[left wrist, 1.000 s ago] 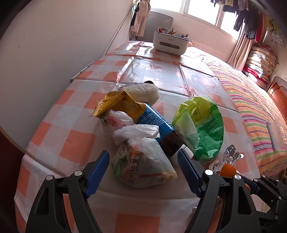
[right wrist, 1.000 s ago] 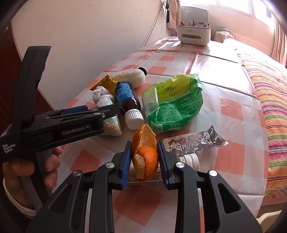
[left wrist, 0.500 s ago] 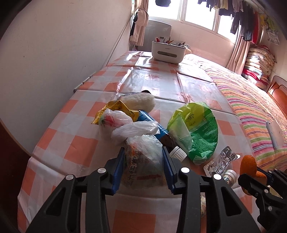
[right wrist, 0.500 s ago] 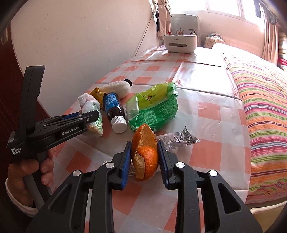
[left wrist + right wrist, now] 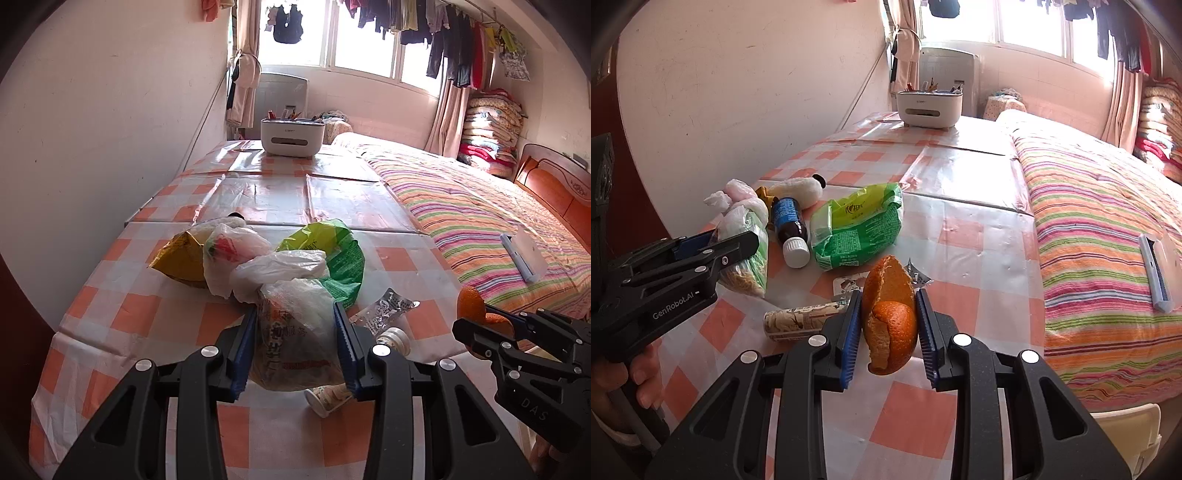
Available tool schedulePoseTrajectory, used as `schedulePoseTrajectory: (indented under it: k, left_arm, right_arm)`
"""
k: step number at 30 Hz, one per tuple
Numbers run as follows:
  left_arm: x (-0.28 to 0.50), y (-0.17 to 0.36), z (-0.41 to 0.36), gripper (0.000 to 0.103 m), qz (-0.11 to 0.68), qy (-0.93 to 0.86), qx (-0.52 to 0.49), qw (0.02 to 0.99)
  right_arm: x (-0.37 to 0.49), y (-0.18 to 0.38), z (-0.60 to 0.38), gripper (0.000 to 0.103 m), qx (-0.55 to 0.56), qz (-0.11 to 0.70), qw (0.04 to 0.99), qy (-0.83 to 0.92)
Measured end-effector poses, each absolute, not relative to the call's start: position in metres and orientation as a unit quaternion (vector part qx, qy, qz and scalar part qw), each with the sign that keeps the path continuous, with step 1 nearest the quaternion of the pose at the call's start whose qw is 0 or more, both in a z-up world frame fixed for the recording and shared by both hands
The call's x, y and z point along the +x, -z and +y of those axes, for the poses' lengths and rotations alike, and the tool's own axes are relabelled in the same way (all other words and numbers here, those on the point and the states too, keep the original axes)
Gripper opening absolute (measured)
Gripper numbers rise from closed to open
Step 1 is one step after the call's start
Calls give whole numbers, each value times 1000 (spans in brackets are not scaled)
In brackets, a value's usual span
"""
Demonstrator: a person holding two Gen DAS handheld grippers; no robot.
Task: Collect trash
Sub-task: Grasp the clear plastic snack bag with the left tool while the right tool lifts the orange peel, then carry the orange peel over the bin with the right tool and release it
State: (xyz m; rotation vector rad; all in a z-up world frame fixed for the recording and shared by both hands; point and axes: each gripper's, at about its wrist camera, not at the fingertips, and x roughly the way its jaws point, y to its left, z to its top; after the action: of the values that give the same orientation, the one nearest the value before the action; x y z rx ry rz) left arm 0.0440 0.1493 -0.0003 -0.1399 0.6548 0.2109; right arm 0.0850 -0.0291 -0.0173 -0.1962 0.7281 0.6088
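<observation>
The bottle [image 5: 789,224] vanishes behind the bags in the left wrist view. The clear bag [image 5: 295,332] covers part of the cup [image 5: 327,400]. The bag's print is too blurred to read. The hand [image 5: 617,380] is cut off by the frame's left edge.

White organizer box [image 5: 292,136], striped bedspread [image 5: 480,206], perhaps pens.

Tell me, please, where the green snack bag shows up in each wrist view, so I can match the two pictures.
Left wrist view: the green snack bag lies at centre, partly hidden behind the white plastic bags, beyond the left gripper.
Right wrist view: it lies left of centre, fully visible, just right of the dark bottle.
Shared landmark: the white organizer box at the table's far end.
</observation>
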Motion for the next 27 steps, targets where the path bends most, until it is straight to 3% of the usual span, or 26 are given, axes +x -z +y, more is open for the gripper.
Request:
schedulePoseTrajectory:
  k: [27]
  left_arm:
    - [41, -3, 22, 39, 318, 34, -15, 947]
  right_arm:
    - [71, 15, -148, 28, -68, 337, 920, -188]
